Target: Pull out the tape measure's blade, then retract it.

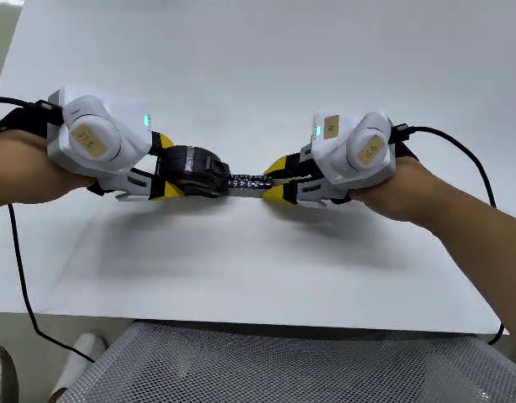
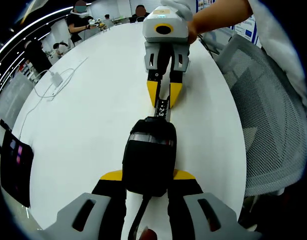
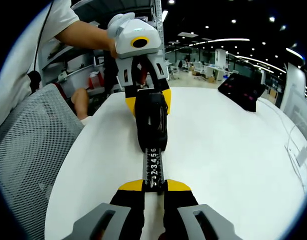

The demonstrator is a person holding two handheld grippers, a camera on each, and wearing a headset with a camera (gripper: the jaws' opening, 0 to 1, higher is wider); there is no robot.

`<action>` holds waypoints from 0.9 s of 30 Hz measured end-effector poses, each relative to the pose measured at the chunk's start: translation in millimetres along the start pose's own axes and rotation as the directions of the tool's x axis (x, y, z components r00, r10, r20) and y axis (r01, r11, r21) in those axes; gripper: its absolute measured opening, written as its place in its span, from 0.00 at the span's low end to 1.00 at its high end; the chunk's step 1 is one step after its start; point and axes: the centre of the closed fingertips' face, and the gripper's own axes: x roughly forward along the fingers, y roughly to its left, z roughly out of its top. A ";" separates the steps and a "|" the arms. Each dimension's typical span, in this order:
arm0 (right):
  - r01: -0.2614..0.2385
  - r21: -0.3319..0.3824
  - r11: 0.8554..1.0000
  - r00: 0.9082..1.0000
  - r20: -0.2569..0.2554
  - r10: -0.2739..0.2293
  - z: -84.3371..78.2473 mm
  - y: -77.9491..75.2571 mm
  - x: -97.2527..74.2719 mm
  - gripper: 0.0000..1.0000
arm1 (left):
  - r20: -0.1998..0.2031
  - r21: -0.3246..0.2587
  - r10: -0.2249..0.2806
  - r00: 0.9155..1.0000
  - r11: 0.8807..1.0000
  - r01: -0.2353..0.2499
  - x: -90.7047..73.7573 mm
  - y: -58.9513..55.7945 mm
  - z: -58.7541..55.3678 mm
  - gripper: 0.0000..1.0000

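Observation:
A black tape measure case (image 1: 192, 171) is held just above the white table (image 1: 258, 67), with my left gripper (image 1: 167, 166) shut on it; in the left gripper view the case (image 2: 149, 155) sits between my yellow-tipped jaws. A short length of the blade (image 1: 248, 182) runs out of the case to the right. My right gripper (image 1: 277, 179) is shut on the blade's end. The blade (image 3: 153, 167) shows numbers 2 to 6 in the right gripper view, leading to the case (image 3: 152, 120). The two grippers face each other, a few centimetres apart.
A grey mesh chair (image 1: 283, 365) sits at the table's near edge. A black cable (image 1: 18, 277) hangs off the left side. Farther along the table lie a white charger and cord (image 2: 56, 80) and a dark device (image 3: 243, 92). People stand far off.

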 end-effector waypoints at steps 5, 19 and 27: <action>0.004 -0.001 1.000 1.000 -0.005 -0.004 -2.3 -0.8 -4.1 0.10 | 0.000 -0.002 0.001 1.000 1.000 -0.001 -0.1 0.2 0.0 0.26; 0.004 -0.017 1.000 0.999 -0.034 -0.005 -9.3 -3.3 -13.4 0.10 | -0.001 -0.008 0.005 1.000 1.000 -0.005 0.3 0.5 -0.4 0.26; 0.005 -0.019 1.000 0.999 -0.047 -0.006 -14.7 -4.4 -20.4 0.10 | 0.001 -0.011 0.006 1.000 1.000 -0.006 0.3 0.6 -0.3 0.26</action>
